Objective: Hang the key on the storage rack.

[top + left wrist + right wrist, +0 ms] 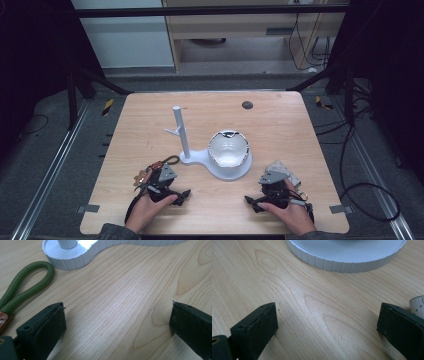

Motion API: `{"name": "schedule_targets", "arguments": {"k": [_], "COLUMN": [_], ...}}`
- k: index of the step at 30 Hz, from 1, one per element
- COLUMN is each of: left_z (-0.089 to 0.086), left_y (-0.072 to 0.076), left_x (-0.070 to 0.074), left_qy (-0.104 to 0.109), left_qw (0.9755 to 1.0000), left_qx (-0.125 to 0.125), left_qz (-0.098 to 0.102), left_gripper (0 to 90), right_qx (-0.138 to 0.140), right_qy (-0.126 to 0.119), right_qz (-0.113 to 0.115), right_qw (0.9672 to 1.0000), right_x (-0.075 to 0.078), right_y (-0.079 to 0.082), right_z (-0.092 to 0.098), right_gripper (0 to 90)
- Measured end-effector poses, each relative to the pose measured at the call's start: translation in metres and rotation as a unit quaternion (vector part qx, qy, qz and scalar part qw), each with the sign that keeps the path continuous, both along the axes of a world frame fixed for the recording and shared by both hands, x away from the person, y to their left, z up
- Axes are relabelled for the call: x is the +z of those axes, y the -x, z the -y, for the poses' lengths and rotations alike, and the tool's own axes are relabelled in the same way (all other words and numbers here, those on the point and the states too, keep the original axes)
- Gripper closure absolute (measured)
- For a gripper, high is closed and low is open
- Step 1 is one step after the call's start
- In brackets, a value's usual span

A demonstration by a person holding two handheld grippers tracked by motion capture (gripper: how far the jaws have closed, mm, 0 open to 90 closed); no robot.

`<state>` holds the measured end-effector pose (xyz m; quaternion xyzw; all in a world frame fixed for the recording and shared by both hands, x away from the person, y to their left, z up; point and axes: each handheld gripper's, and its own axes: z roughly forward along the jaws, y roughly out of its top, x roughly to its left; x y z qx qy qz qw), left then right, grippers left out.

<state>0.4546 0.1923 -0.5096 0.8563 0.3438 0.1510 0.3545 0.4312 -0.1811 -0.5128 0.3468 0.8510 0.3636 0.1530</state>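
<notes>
**Both grippers rest wide apart at the near edge of the table**

On the light wooden table (280, 120) the left gripper (170, 192) lies low over the near left part of the top, its black jaws spread wide with only bare wood grain between them. Just beside its left jaw, in the left gripper view, lies a braided olive-green cord loop (27, 282) joined to a brown leather tab (3, 319); the loop touches neither jaw. From above, that cord sits just behind the left gripper, near the foot of the white stand.

The right gripper (267, 199) rests at the near right, its jaws likewise released and holding nothing. A pale grey woven fabric piece (418, 305) peeks in just past its right jaw; whether they touch cannot be told.

Between and beyond the two grippers stands a white plastic stand (186, 159) with a ribbed rim, an upright post with a small side branch at its left end, and a shiny white bowl (228, 148) seated on its round right end. A small dark round disc (247, 105) lies near the far edge
</notes>
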Motion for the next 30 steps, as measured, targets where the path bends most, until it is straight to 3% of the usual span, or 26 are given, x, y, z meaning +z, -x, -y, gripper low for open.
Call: {"name": "schedule_targets", "arguments": {"k": [7,9,12,14,17,19,20,23,24,30], "left_z": [0.0,0.0,-0.007,-0.011,-0.017,-0.024,-0.031,-0.04,-0.046,-0.066], "left_y": [0.001,0.003,0.004,0.003,0.001,-0.003,-0.008,-0.014,-0.019,-0.035], "left_x": [0.001,0.003,0.008,0.013,0.018,0.023,0.029,0.036,0.04,0.05], "left_qy": [-0.004,-0.007,0.006,-0.008,-0.008,-0.023,-0.043,-0.053,-0.07,-0.089], "left_qw": [1.0,0.9998,0.9998,0.9997,0.9998,0.9996,0.9991,0.9986,0.9975,0.9956], "left_qx": [-0.007,-0.011,-0.009,-0.011,-0.008,-0.003,-0.001,0.003,0.007,0.03], "left_qz": [0.005,0.015,0.016,0.018,0.014,0.013,0.008,0.001,0.001,-0.007], "left_gripper": [2.8,3.4,4.6,5.1,5.6,5.5,5.7,6.4,6.7,7.8], "right_qx": [-0.001,-0.001,-0.001,-0.001,0.0,0.0,0.0,0.0,0.0,0.001], "right_qy": [0.001,0.0,0.0,0.0,0.0,-0.001,0.0,-0.001,0.0,0.0], "right_qz": [0.0,0.0,0.0,-0.001,0.0,0.0,-0.001,-0.001,-0.001,-0.001], "right_qw": [1.0,1.0,1.0,1.0,1.0,1.0,1.0,1.0,1.0,1.0], "right_x": [0.0,0.0,0.0,0.0,0.0,0.0,0.0,0.0,0.0,0.0], "right_y": [0.001,0.001,0.001,0.001,0.001,0.001,0.001,0.001,0.002,0.003], "right_z": [0.001,0.001,0.001,0.001,0.001,0.001,0.001,0.001,0.001,0.002], "right_gripper": [3.0,3.0,3.0,2.9,2.9,2.8,2.8,2.8,2.8,2.8]}}
